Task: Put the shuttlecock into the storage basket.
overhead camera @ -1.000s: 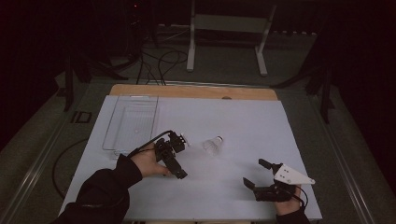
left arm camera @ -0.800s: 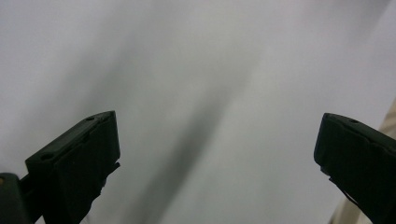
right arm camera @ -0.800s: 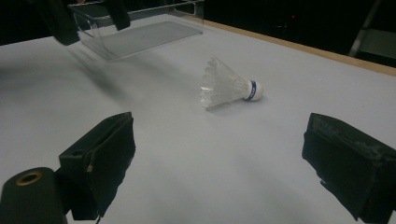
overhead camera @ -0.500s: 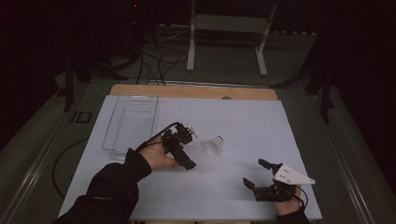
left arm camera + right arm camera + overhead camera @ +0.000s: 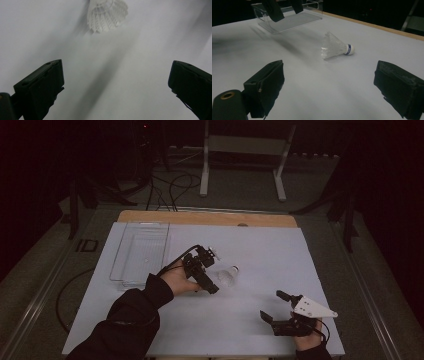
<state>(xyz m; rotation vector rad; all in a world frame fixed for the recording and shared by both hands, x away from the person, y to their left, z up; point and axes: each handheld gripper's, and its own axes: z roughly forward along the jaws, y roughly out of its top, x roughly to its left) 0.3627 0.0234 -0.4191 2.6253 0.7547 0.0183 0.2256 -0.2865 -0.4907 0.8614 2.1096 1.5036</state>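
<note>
- Shuttlecock (image 5: 336,48): white, lying on its side on the white table (image 5: 260,250), cork end with a blue band; just ahead of the left gripper's jaws, untouched.
- Left gripper (image 5: 212,287): jaws spread wide, nothing between them; feather skirt visible beyond the jaw tips in the left gripper view.
- Right gripper (image 5: 276,306): jaws parted, empty; shuttlecock well ahead of them.
- Clear tray (image 5: 135,251): beyond the shuttlecock from the right jaws.

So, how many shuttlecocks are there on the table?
1. The shuttlecock lies on its side on the white table, just right of the left gripper. None in the clear tray.
</note>
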